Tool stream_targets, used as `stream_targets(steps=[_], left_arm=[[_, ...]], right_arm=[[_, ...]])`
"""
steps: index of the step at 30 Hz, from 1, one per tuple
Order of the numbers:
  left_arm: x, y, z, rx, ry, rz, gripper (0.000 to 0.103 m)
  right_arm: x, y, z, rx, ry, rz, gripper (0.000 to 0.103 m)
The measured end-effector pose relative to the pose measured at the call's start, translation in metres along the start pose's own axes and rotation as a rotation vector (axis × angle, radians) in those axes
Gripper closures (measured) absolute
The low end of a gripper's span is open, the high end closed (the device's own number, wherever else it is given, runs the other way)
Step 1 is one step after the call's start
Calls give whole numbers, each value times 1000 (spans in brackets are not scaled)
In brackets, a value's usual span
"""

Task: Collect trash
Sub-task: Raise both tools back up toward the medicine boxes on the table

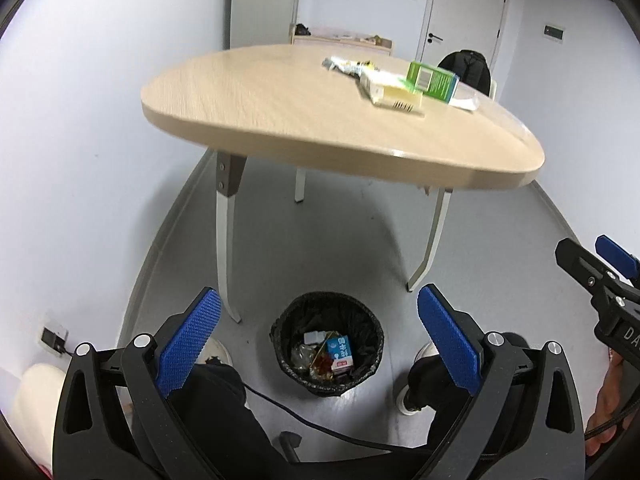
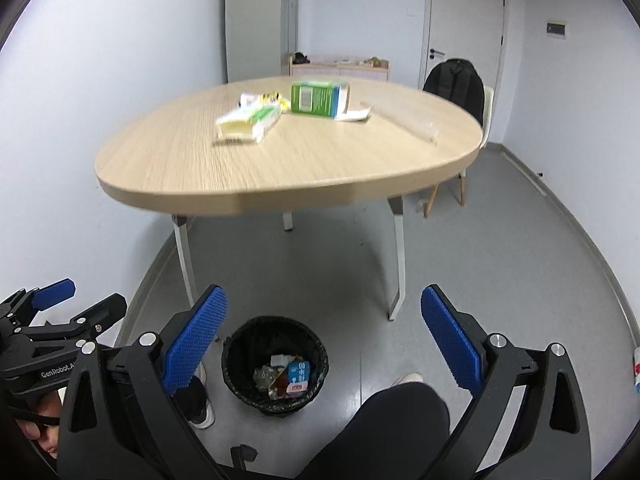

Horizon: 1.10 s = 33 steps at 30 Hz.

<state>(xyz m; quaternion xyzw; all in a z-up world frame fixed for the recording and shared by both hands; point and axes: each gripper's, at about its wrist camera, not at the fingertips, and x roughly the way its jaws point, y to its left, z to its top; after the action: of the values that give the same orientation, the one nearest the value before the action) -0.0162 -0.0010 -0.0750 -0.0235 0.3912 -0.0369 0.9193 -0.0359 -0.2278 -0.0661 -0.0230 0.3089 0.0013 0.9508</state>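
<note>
Item: our left gripper [image 1: 318, 326], jaws spread wide and empty, low centre of its frame, above the black bin [image 1: 327, 350]. Item: our right gripper [image 2: 324, 326], jaws likewise apart and empty. Bin on the grey floor, lower centre, holding a blue carton [image 1: 340, 353] and wrappers. Worktop [image 2: 248, 168], upper half of the frame, carries remaining trash: green box [image 2: 316, 99], yellowish packet [image 2: 250, 122], further wrappers.

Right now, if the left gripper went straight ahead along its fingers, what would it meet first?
Probably the grey floor under the table, beyond the trash bin; the left gripper is open and empty. Depth is unclear.
</note>
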Motion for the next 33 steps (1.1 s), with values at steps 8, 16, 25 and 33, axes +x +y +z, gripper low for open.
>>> stream_targets(steps=[8, 16, 25, 33], left_arm=[[-22, -8, 33, 6, -39, -1, 6], [-26, -17, 70, 3, -53, -12, 6], [4, -36, 120, 28, -41, -4, 6], [52, -57, 159, 58, 1, 7, 6]], right_arm=[[-25, -9, 31, 15, -51, -11, 9], [-32, -20, 60, 17, -78, -27, 9], [5, -48, 94, 30, -60, -57, 10], [60, -81, 129, 28, -18, -89, 23]])
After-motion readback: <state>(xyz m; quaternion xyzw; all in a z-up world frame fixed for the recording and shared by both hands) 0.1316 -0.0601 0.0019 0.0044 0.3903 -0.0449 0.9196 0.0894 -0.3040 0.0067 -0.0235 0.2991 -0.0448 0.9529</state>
